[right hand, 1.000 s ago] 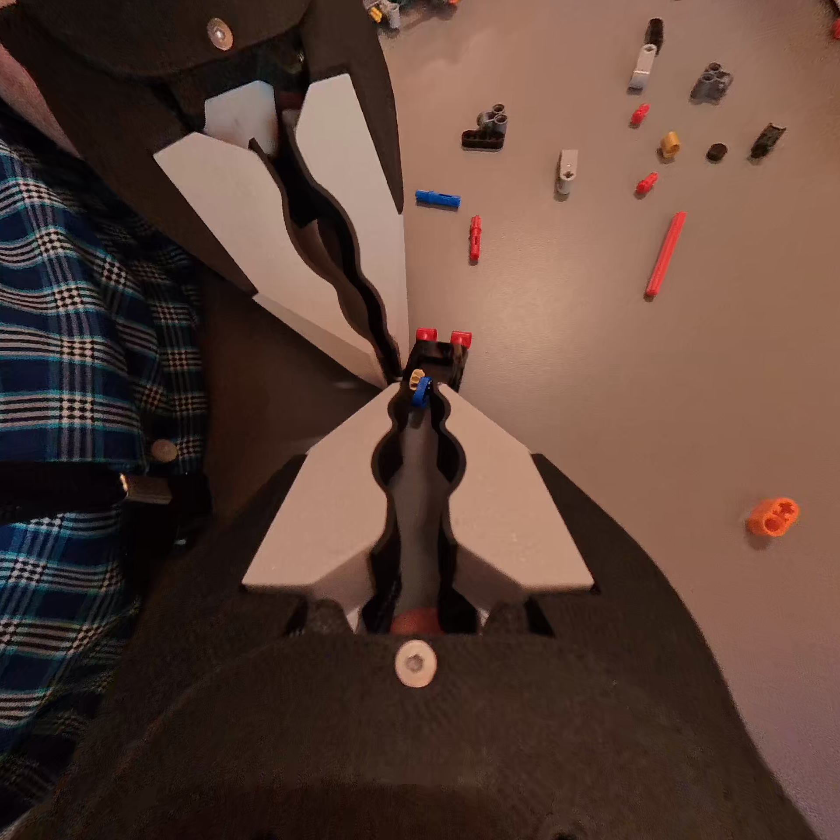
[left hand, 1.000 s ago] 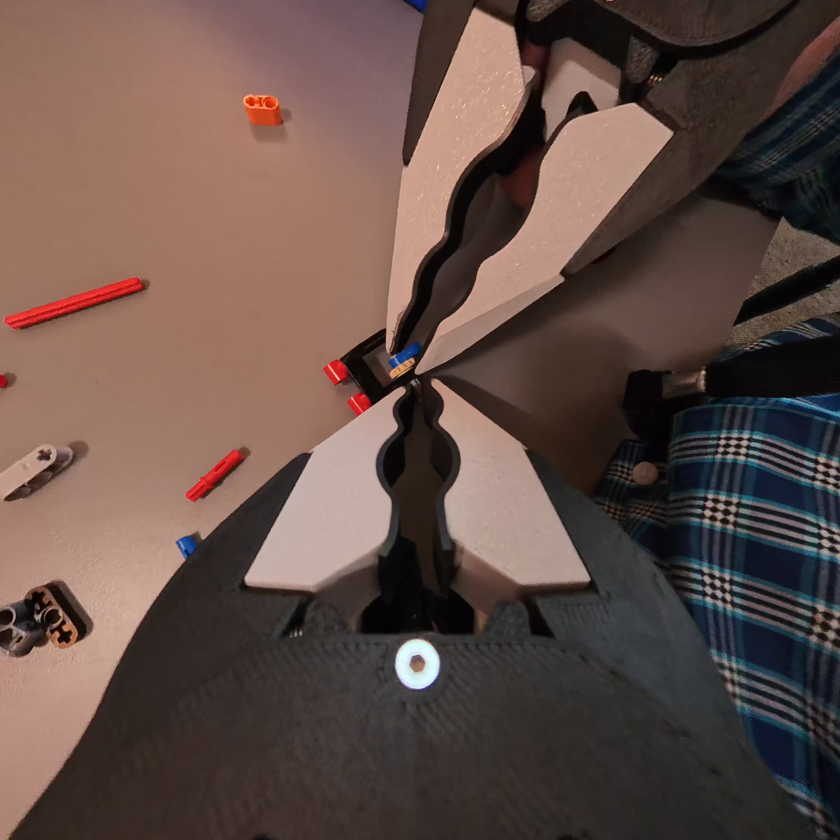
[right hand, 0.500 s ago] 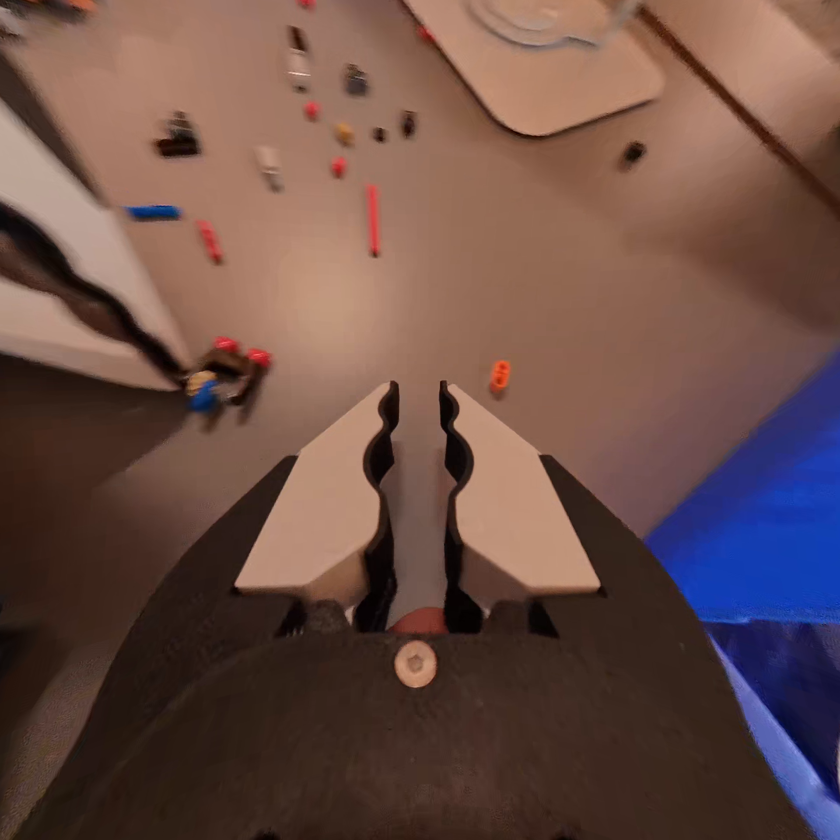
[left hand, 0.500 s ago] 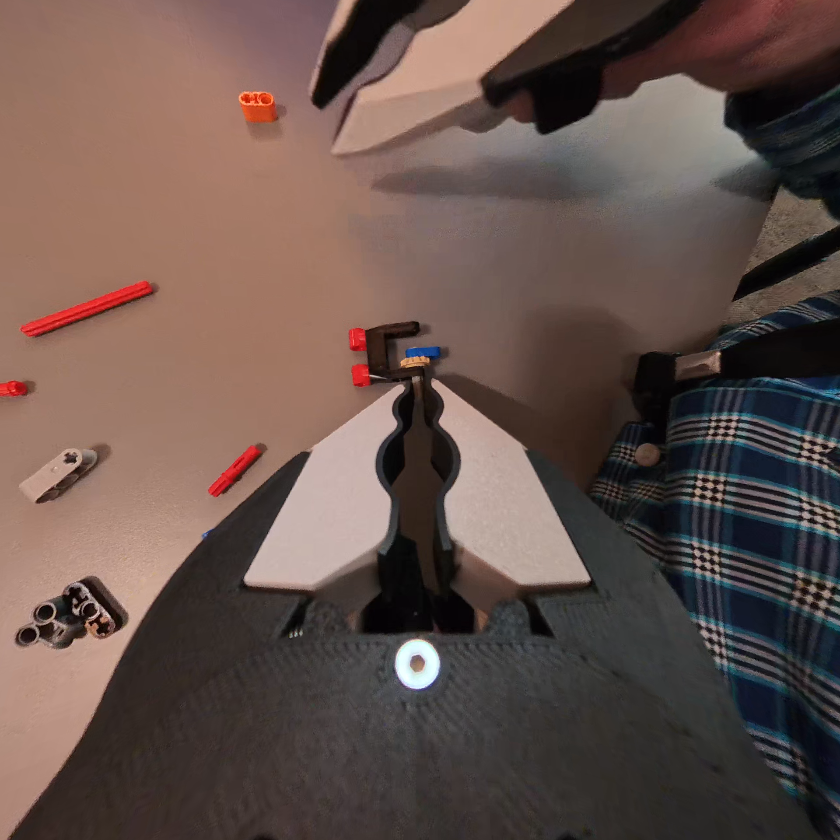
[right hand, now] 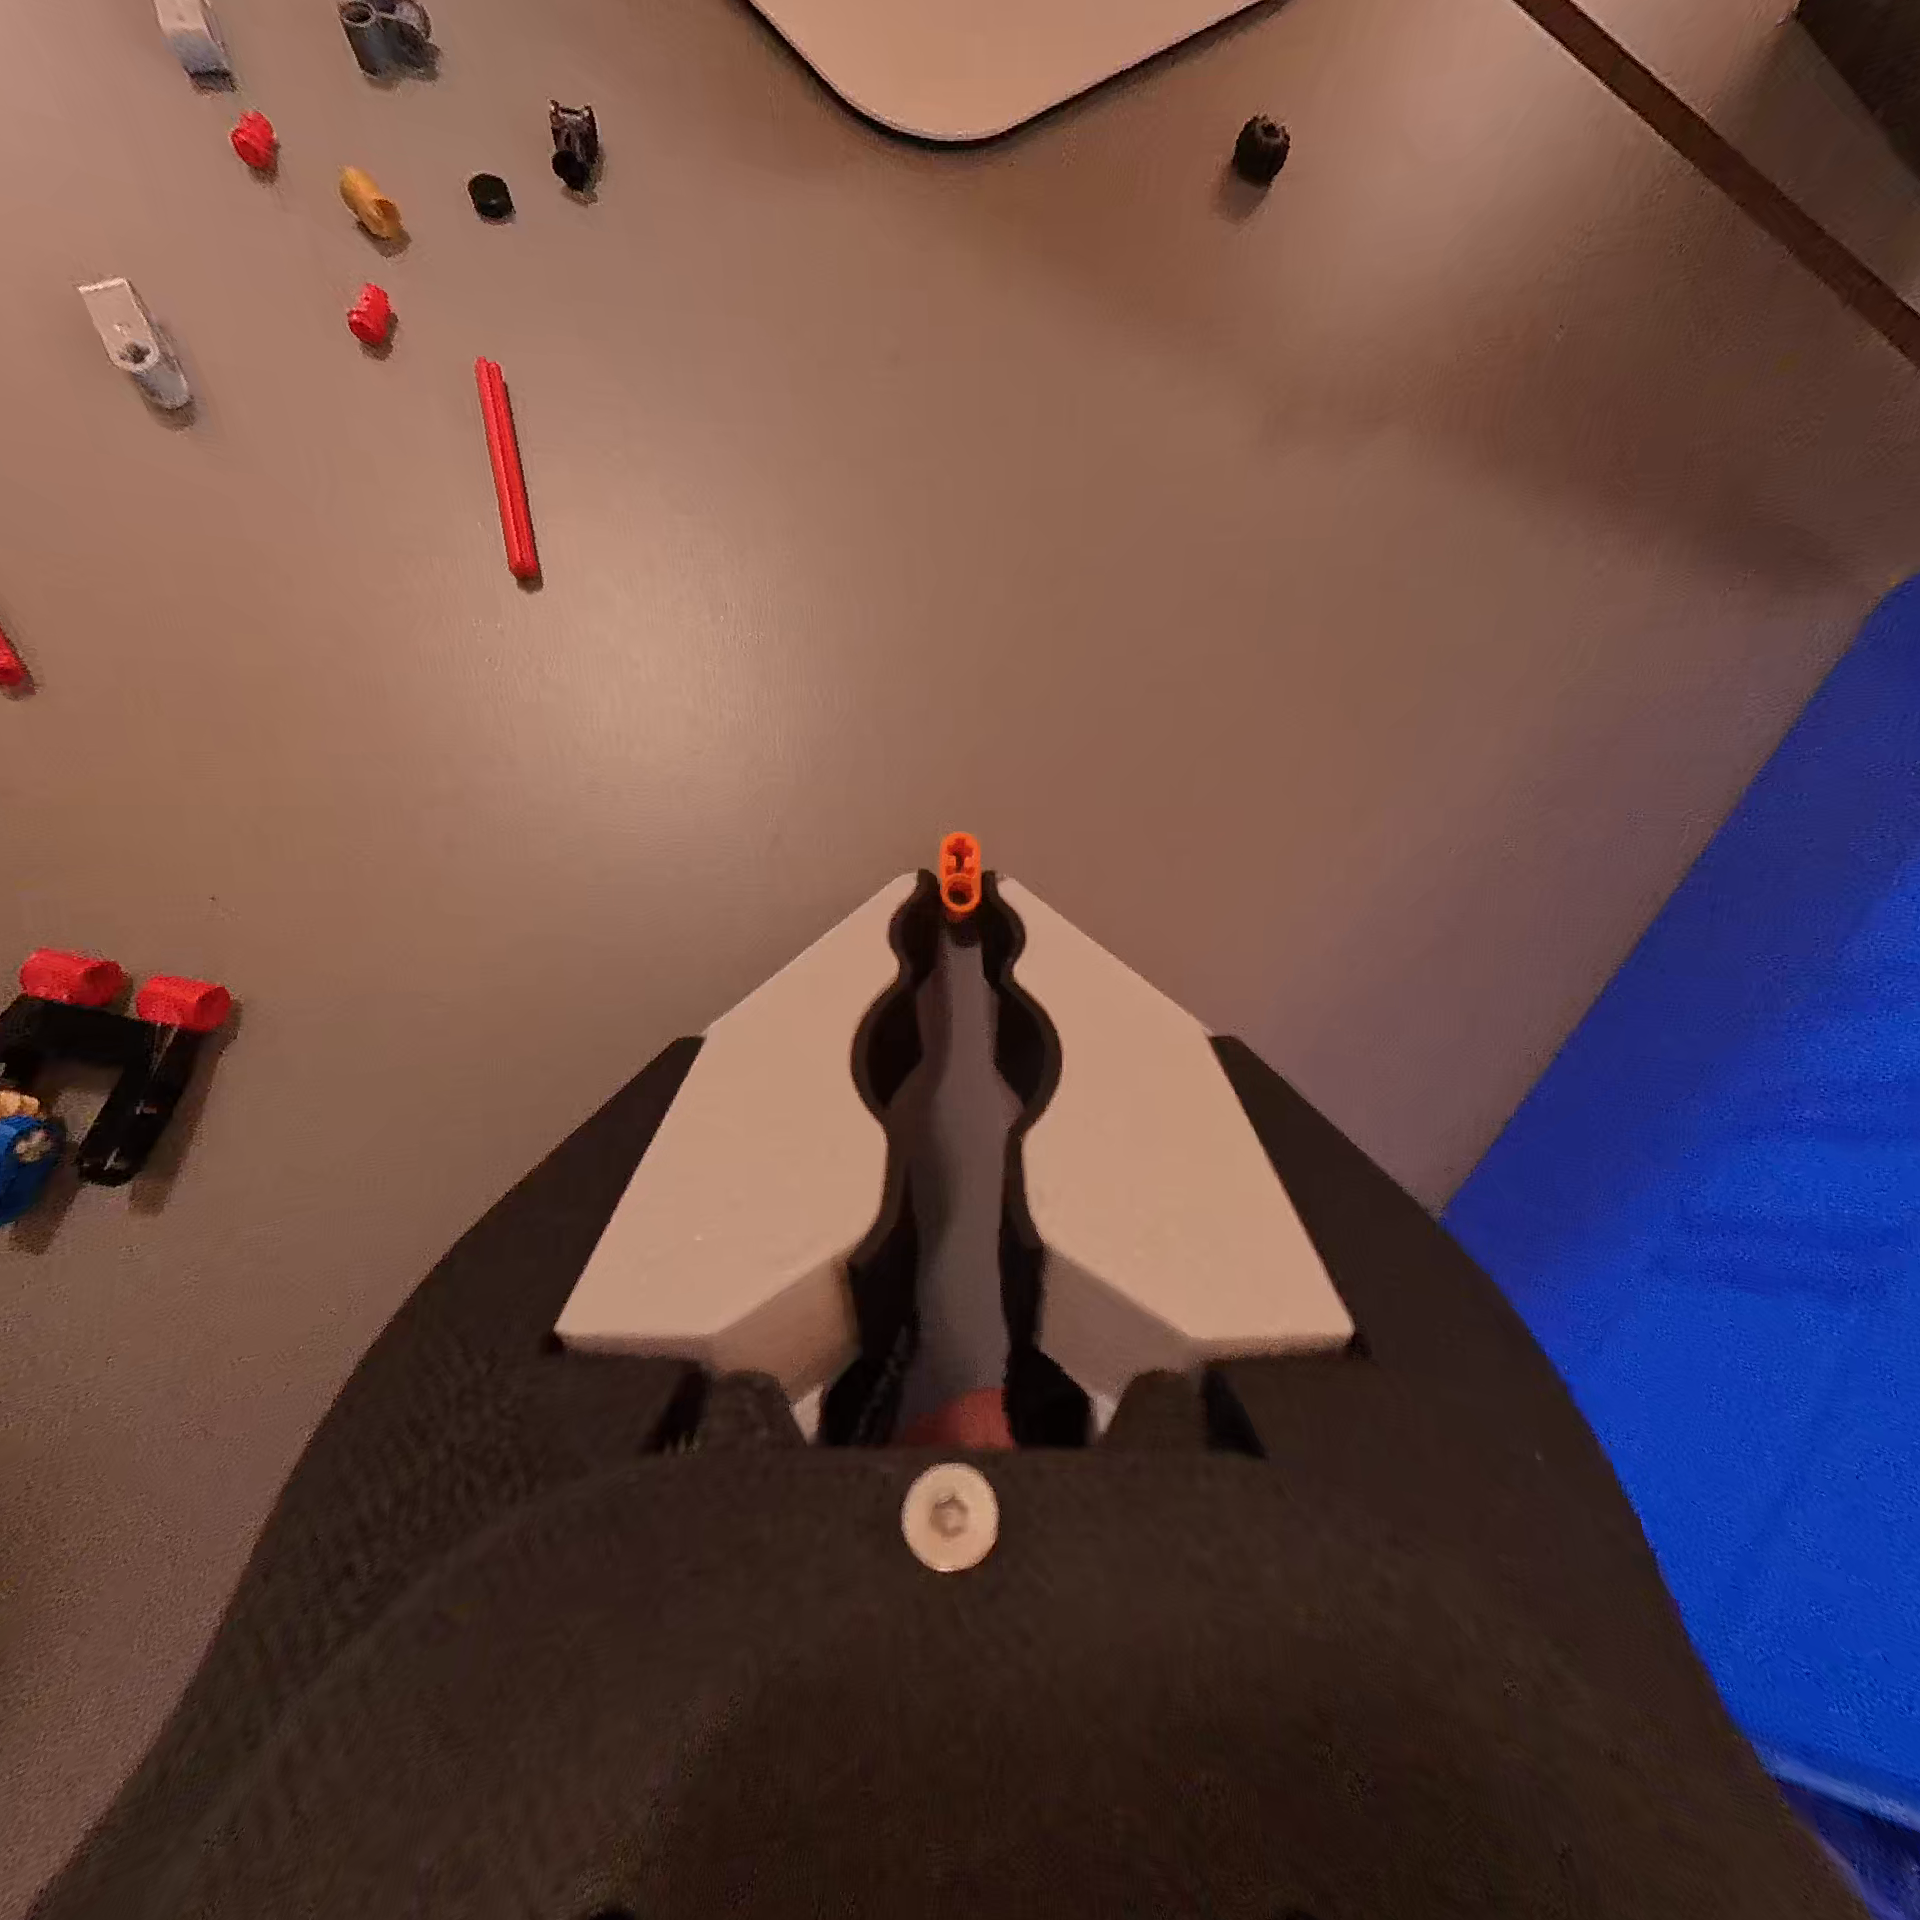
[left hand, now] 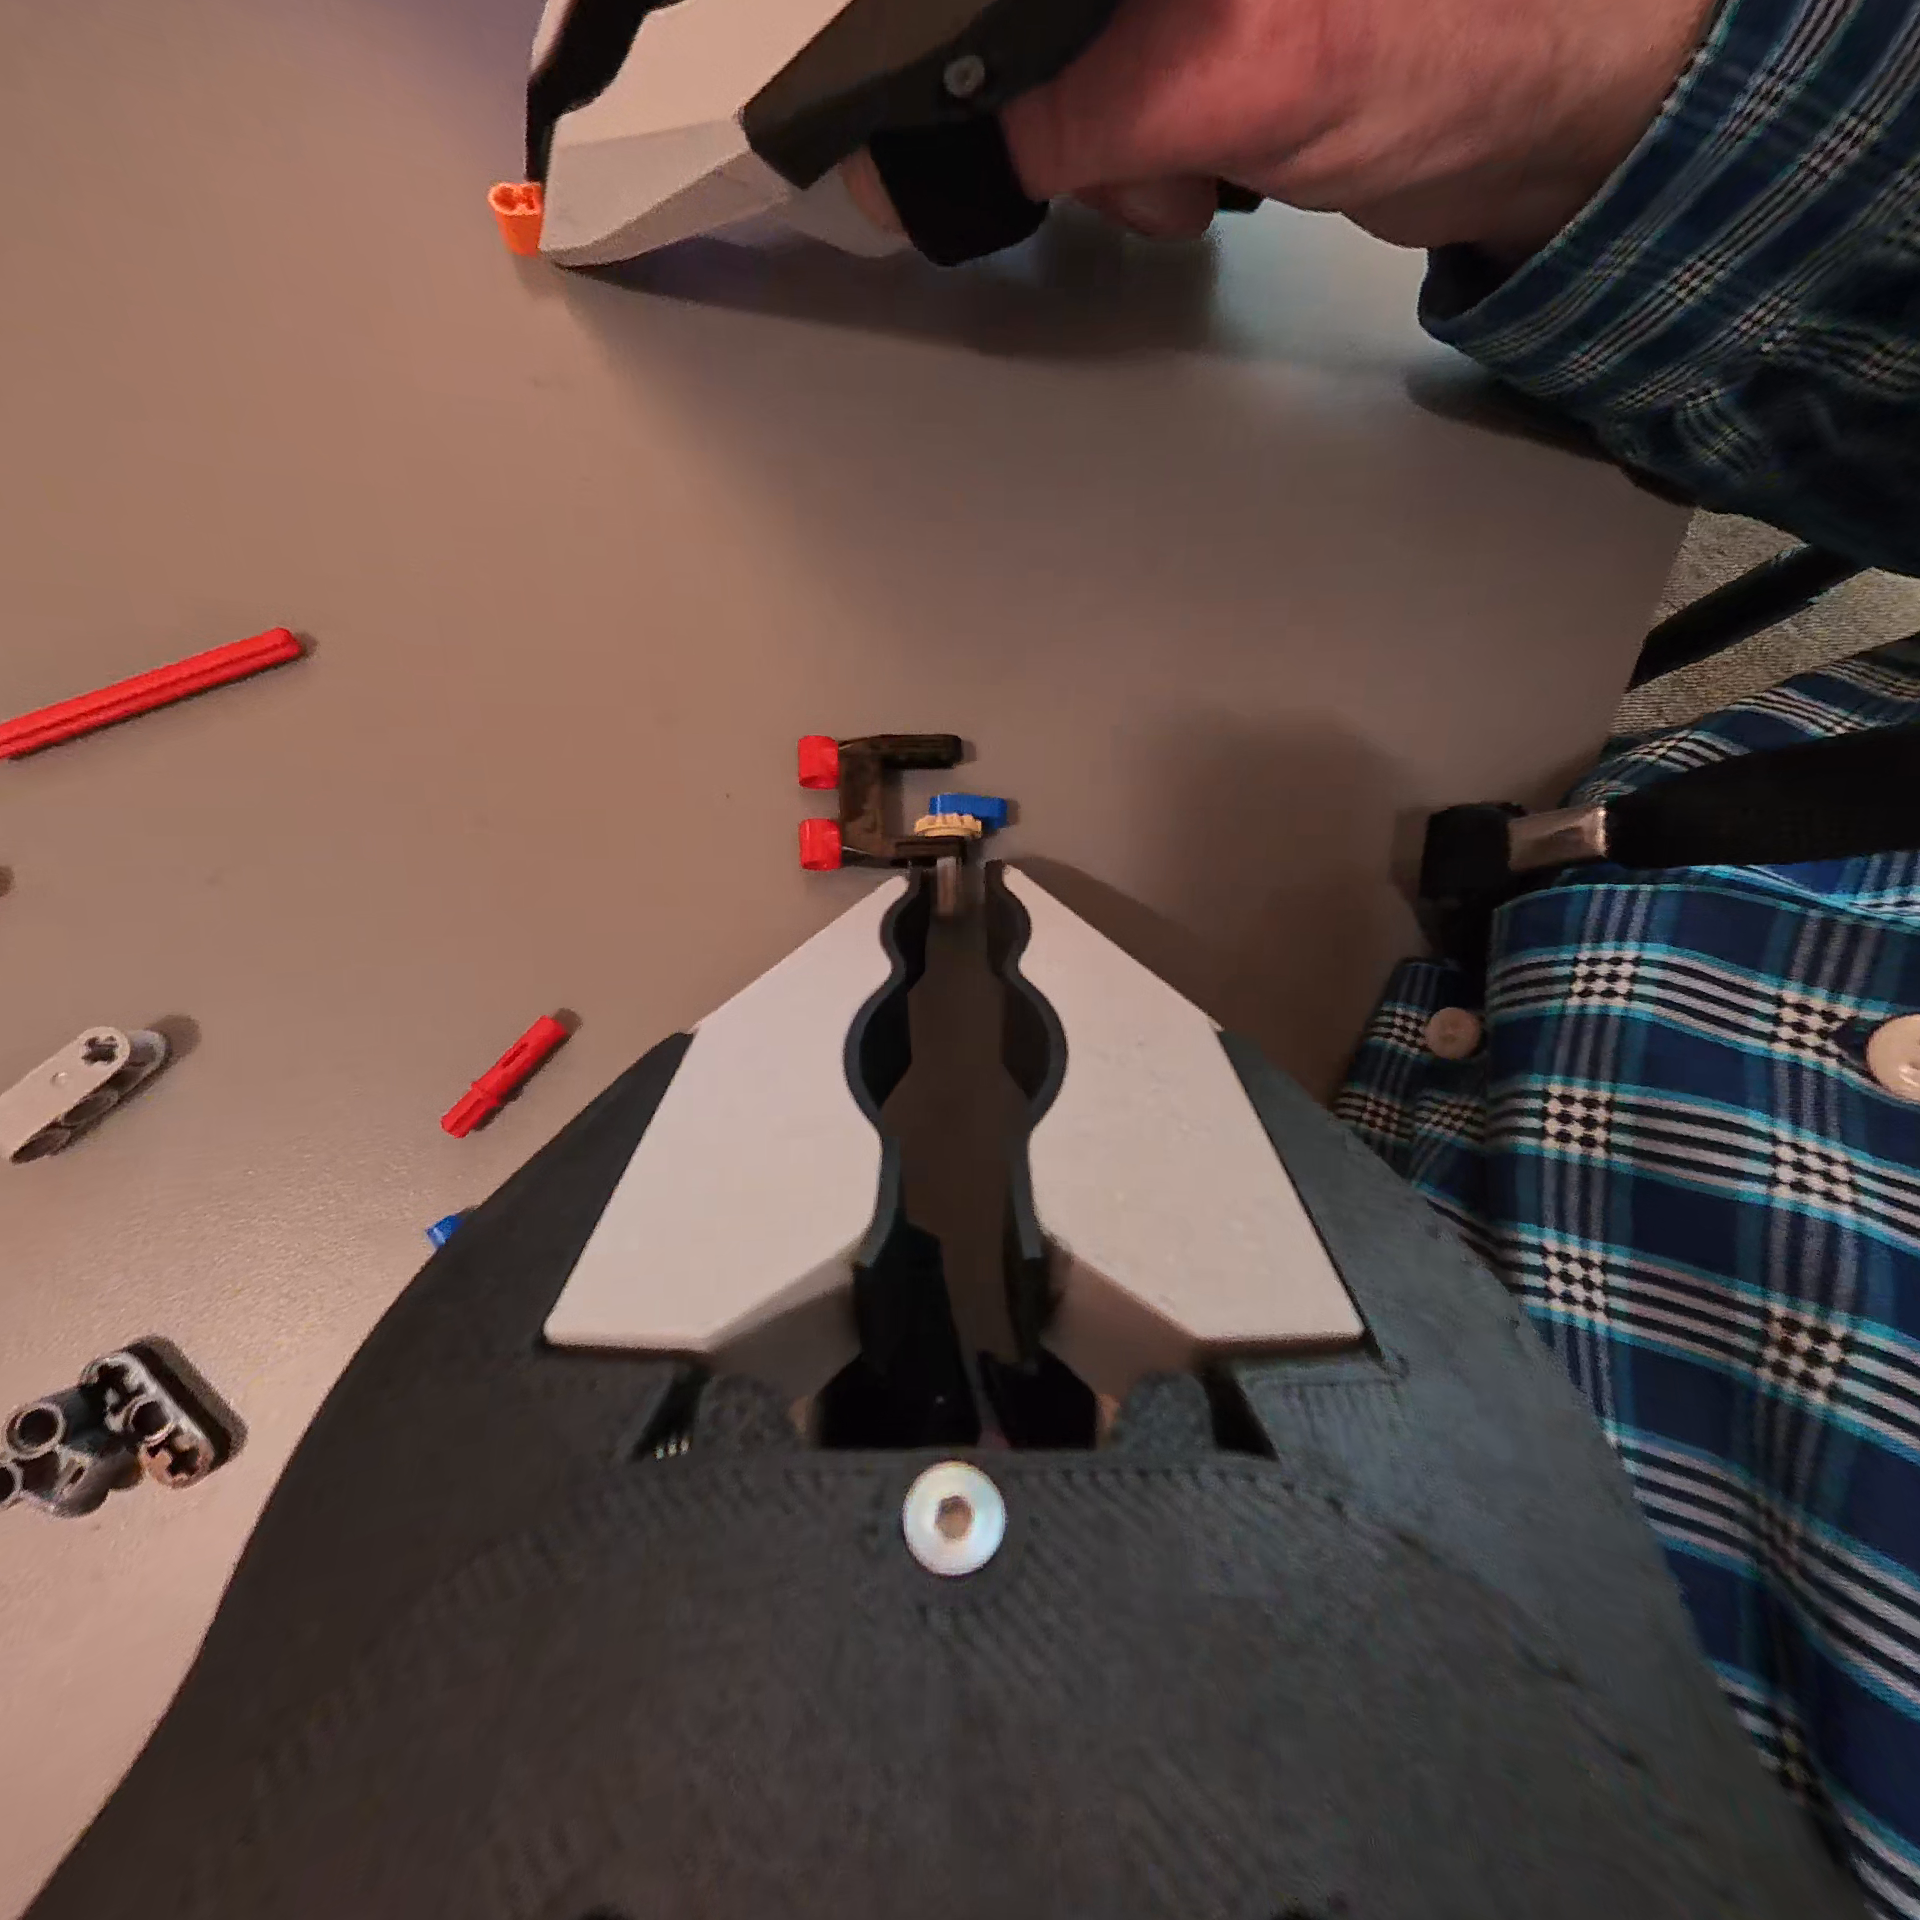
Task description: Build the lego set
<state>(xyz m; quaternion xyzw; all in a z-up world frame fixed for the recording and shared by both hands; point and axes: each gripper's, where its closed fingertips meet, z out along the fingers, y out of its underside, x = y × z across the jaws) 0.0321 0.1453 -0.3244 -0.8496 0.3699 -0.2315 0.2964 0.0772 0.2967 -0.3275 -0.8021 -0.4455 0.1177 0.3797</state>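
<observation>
The left gripper (left hand: 951, 878), jaws nearly shut, pinches a small pin on the black lego assembly (left hand: 883, 795) on the surface; far off, the right gripper (right hand: 958, 883), jaws narrowly parted, straddles a light, stiff, slippery orange connector (right hand: 958, 871), best pinched across its flat sides.

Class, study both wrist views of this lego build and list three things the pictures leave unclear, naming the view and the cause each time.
1. Small orange two-hole lego connector: right wrist view, the right gripper covers its near end, so contact is unclear.
2. Small blue lego piece: left wrist view, mostly hidden behind the left gripper body.
3. Black U-shaped lego assembly with red pins: right wrist view, cut off by the left edge.
</observation>
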